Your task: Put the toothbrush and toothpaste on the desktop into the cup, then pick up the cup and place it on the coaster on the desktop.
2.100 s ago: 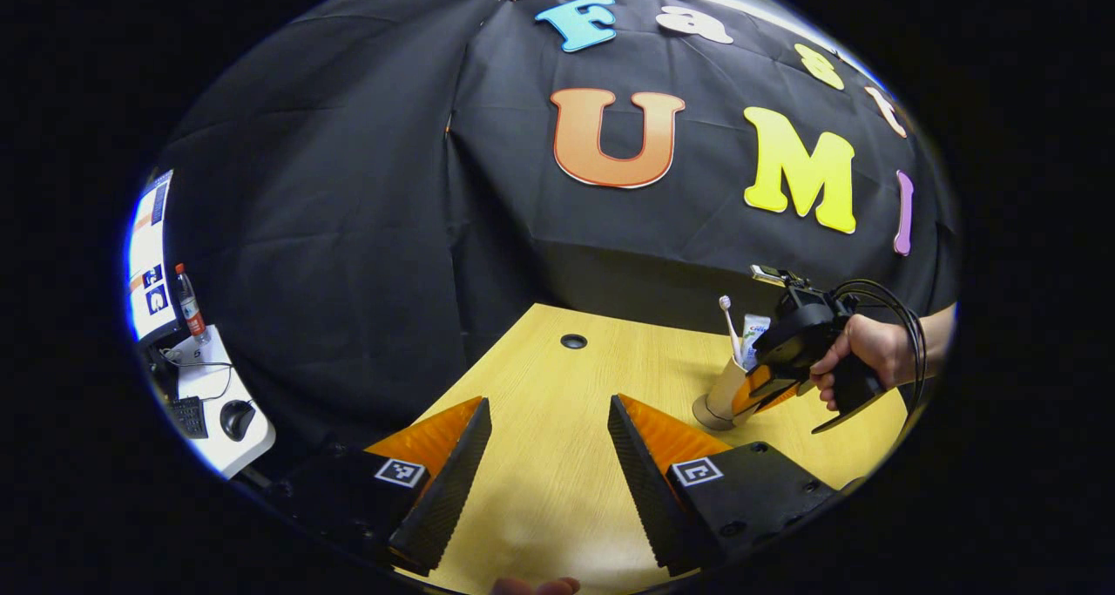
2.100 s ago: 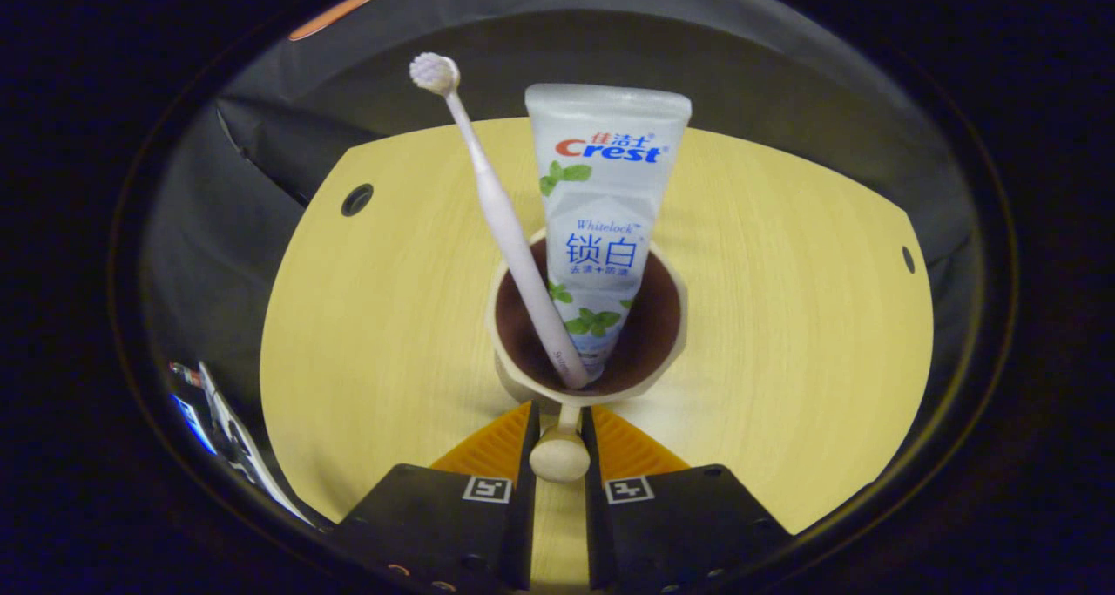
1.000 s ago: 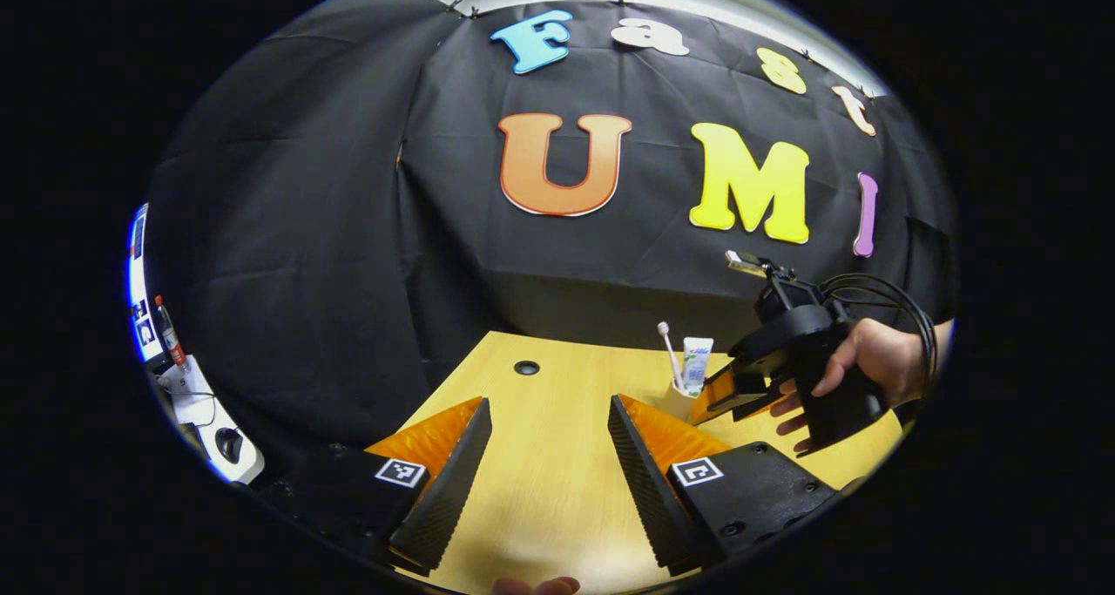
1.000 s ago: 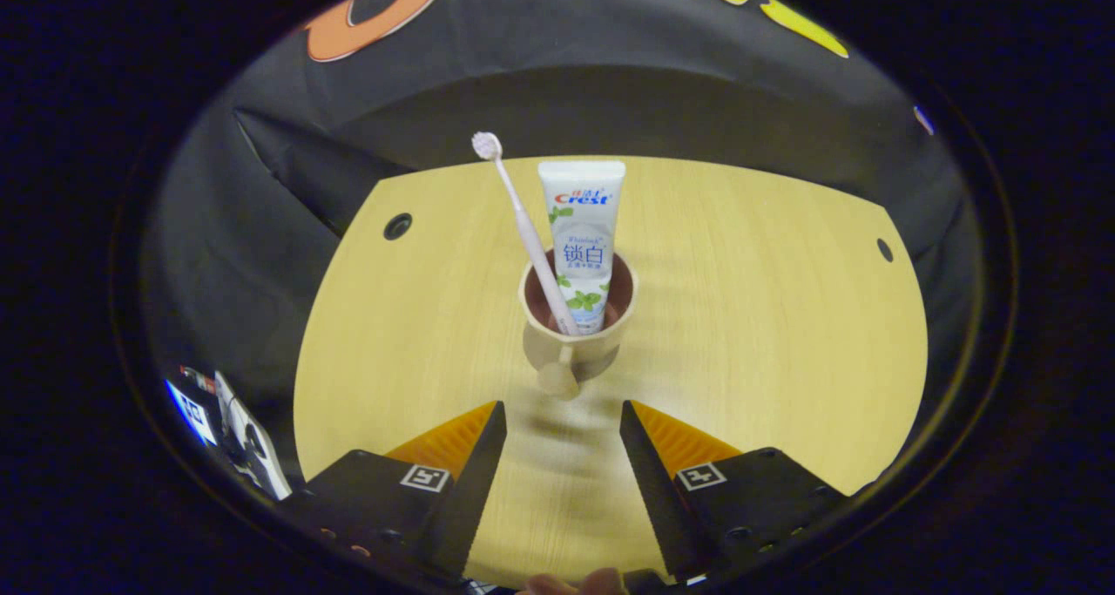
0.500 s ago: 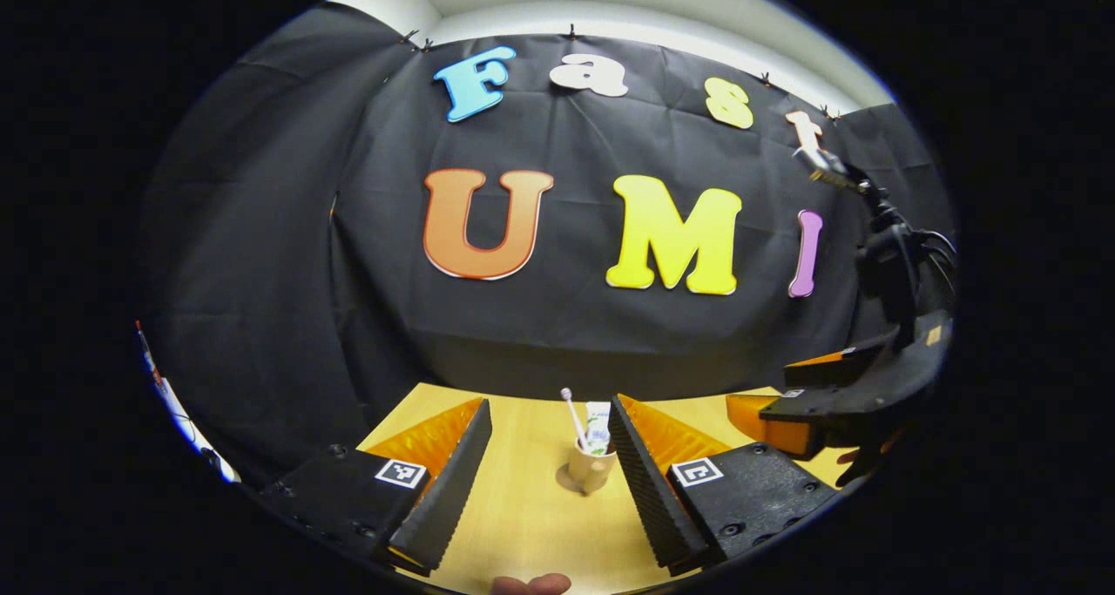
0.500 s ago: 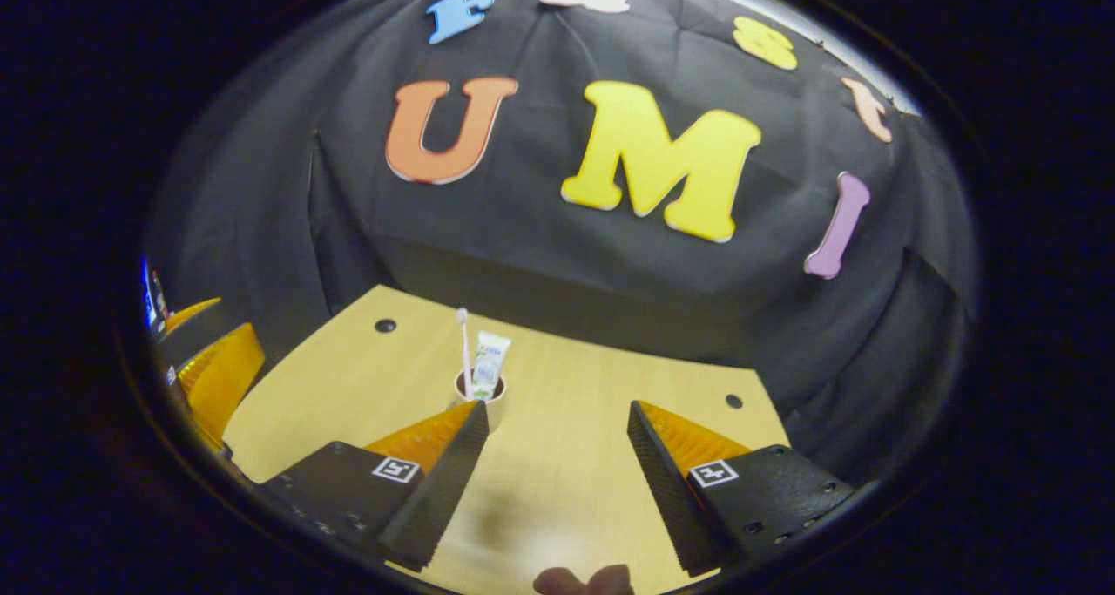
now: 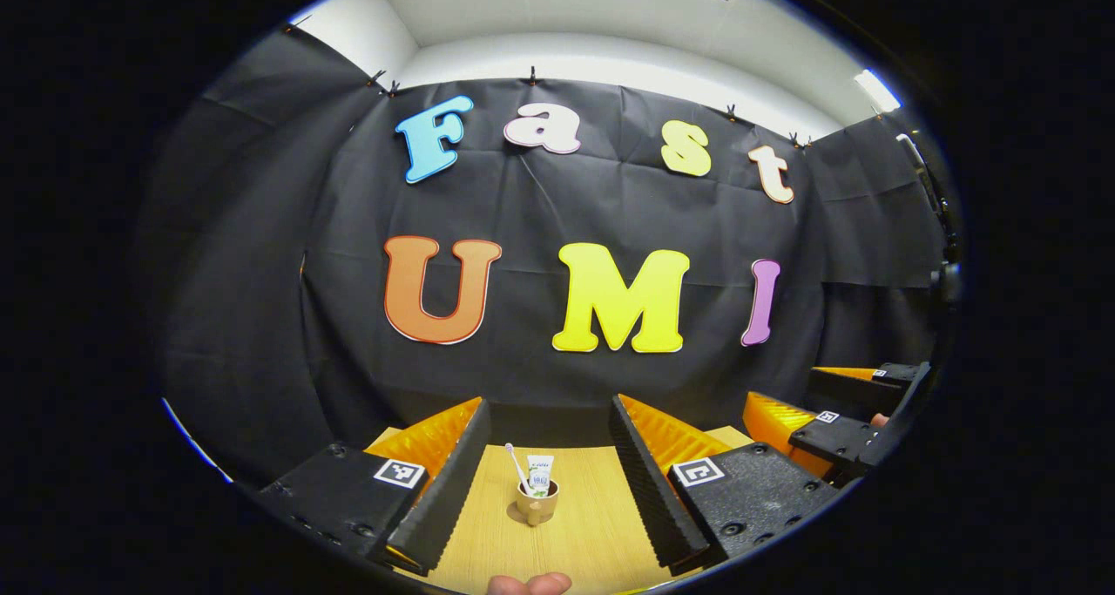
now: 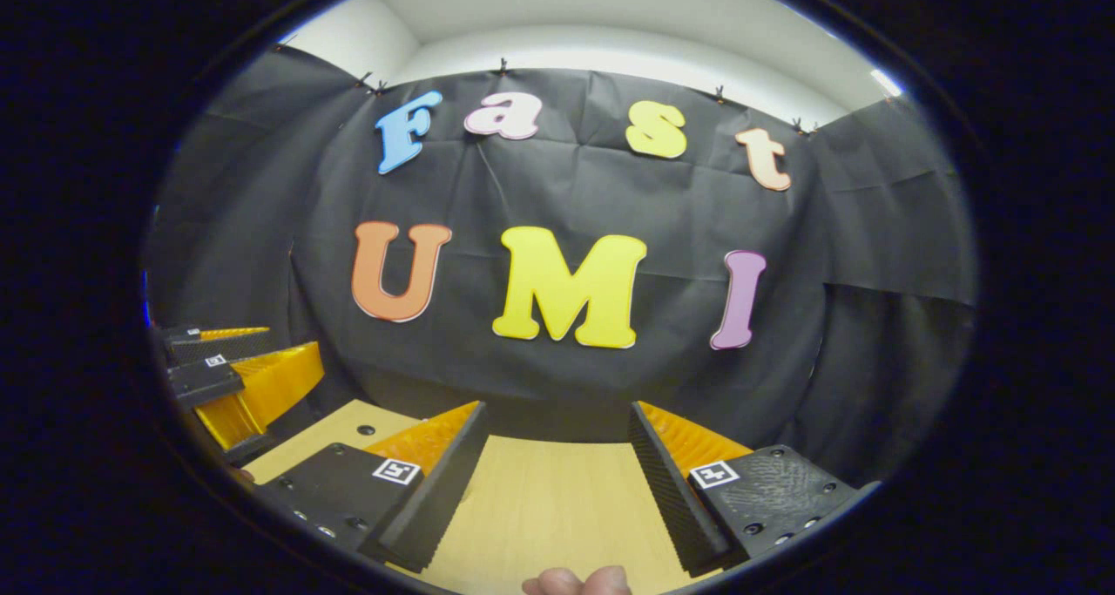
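In the left gripper view, a small beige cup with a dark inside is seen standing upright on the pale wooden desktop, well ahead of the left gripper and framed between its two fingers, which are spread wide with nothing between them. A slim pale toothbrush and a white toothpaste tube with green print are held standing in the cup; the tube's lettering is too small to be read. The coaster cannot be made out. In the right gripper view, the right gripper is seen released, its jaws parted over bare wood grain. Square black-and-white markers are carried on both grippers. A fingertip is glimpsed at the lower edge
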Available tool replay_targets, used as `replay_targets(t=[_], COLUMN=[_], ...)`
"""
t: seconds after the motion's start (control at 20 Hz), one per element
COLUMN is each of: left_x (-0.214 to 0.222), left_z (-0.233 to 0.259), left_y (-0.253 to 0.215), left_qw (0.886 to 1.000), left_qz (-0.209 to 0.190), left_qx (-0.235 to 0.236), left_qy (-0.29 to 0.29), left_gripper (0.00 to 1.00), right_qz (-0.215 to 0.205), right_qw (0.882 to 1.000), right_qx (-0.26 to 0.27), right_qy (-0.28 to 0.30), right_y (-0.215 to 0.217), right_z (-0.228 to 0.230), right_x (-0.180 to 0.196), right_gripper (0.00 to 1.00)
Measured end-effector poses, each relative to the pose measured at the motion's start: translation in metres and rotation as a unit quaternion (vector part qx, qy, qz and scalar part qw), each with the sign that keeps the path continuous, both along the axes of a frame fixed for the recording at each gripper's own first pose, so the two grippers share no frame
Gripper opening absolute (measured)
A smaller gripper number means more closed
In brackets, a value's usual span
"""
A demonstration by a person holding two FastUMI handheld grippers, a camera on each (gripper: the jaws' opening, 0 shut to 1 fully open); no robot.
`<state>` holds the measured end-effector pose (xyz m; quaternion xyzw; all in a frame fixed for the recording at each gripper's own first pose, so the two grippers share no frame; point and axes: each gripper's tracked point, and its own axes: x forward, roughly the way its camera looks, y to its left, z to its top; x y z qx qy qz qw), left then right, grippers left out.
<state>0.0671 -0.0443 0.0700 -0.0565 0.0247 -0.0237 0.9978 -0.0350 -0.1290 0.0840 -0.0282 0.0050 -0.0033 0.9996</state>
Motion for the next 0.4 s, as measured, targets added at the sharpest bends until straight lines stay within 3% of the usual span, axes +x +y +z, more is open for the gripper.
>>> replay_targets(t=[0.1, 0.15, 0.2, 0.4], left_x=[-0.007, -0.009, -0.011, -0.011], left_z=[0.003, 0.002, 0.001, -0.002], left_y=[-0.006, -0.008, -0.009, -0.012], left_qw=[1.0, 1.0, 1.0, 1.0], left_qz=[0.003, 0.005, 0.007, 0.014], left_qx=[-0.008, -0.01, -0.011, -0.011], left_qy=[-0.005, -0.005, -0.003, 0.003], left_gripper=[0.91, 1.0, 0.94, 0.97], right_qz=[-0.003, -0.002, -0.003, 0.001], right_qw=[1.0, 1.0, 1.0, 1.0], right_qx=[0.004, 0.004, 0.005, 0.013], right_qy=[0.0, 0.0, 0.001, -0.008], right_y=[-0.011, -0.011, -0.012, -0.021], right_z=[0.005, 0.004, 0.004, 0.004], right_x=[-0.001, 0.001, 0.001, -0.007], right_gripper=[0.96, 0.98, 0.98, 0.95])
